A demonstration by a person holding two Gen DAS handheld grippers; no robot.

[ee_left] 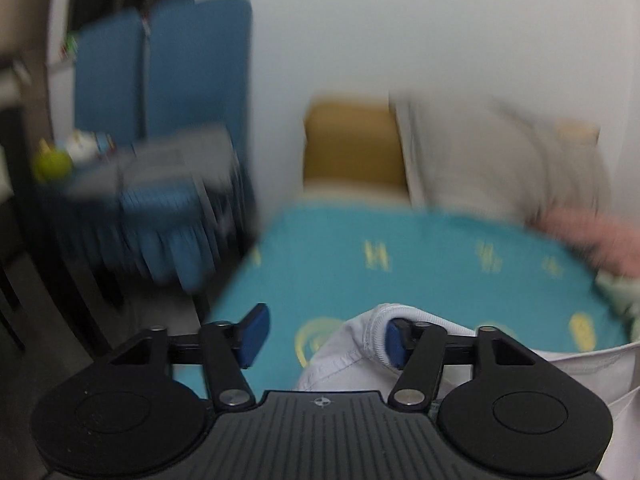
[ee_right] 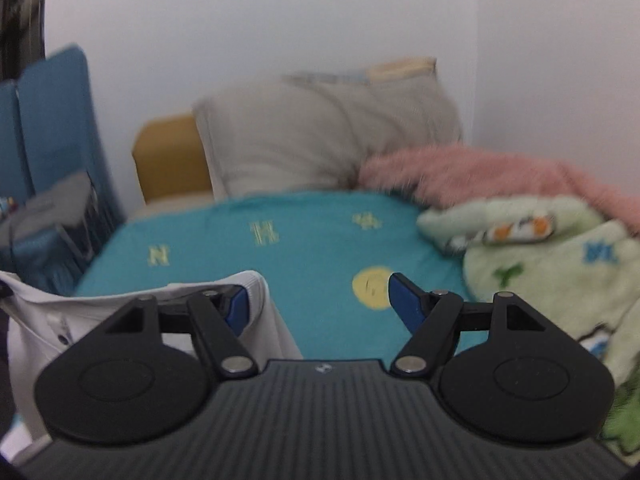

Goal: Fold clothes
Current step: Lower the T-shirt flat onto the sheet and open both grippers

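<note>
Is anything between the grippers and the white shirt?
No. The white shirt is draped over one finger of the left gripper, and over one finger of the right gripper. Both grippers are open.

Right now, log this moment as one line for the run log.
left tongs: open, white garment draped over one finger | right tongs: open, same | teal bedsheet: beneath | fold: not yet made

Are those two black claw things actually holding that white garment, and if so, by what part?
Neither clamps it. Both the left gripper and right gripper stand wide open, one finger of each tucked under a hemmed edge of the white garment.
</note>
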